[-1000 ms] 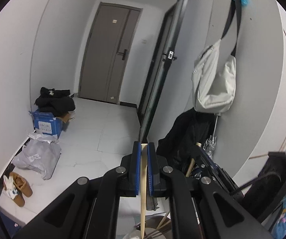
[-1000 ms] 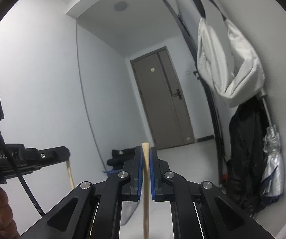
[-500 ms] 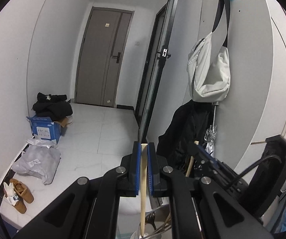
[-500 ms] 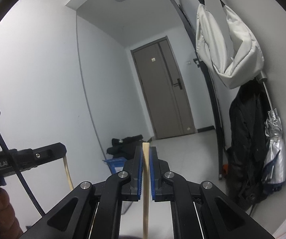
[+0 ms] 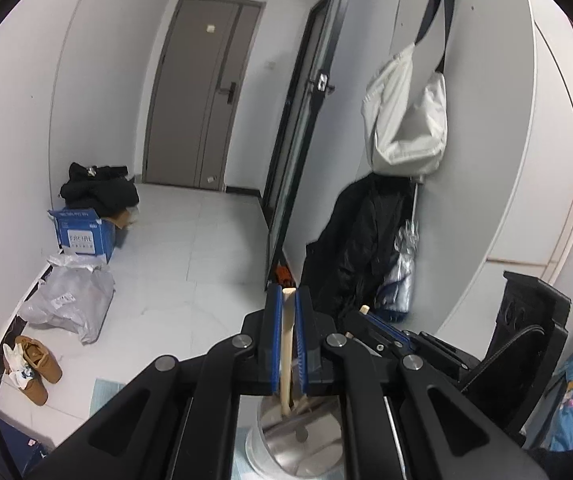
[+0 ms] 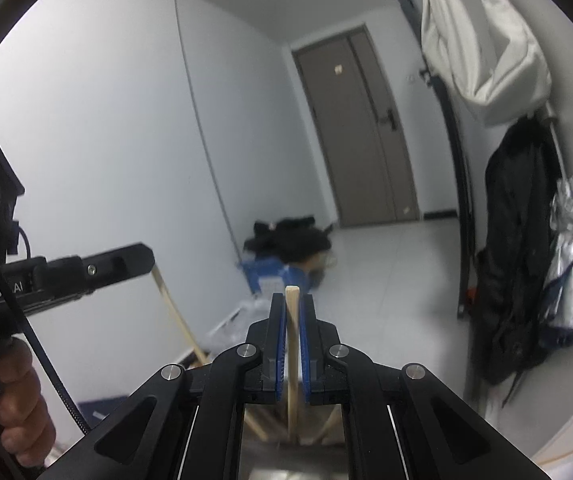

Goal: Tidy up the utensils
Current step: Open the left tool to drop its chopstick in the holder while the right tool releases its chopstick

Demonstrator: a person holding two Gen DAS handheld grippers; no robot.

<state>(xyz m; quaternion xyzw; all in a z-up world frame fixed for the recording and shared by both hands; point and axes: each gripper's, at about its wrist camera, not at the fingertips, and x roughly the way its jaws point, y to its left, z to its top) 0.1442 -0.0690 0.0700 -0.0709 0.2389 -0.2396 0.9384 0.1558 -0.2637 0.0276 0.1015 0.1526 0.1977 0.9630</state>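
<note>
Left gripper (image 5: 286,300): blue pads pinch a wooden utensil handle (image 5: 286,344), its lower end inside the metal holder (image 5: 286,448) at 6 o'clock. Right gripper (image 6: 292,308): fingers pinch a second wooden stick (image 6: 292,344), which runs down toward the same holder, visible at 6 o'clock in the right wrist view. Background: grey door (image 5: 202,92) at 12 o'clock, blue box (image 5: 82,236) at 9 o'clock, white bag (image 5: 406,120) at 2 o'clock.
</note>
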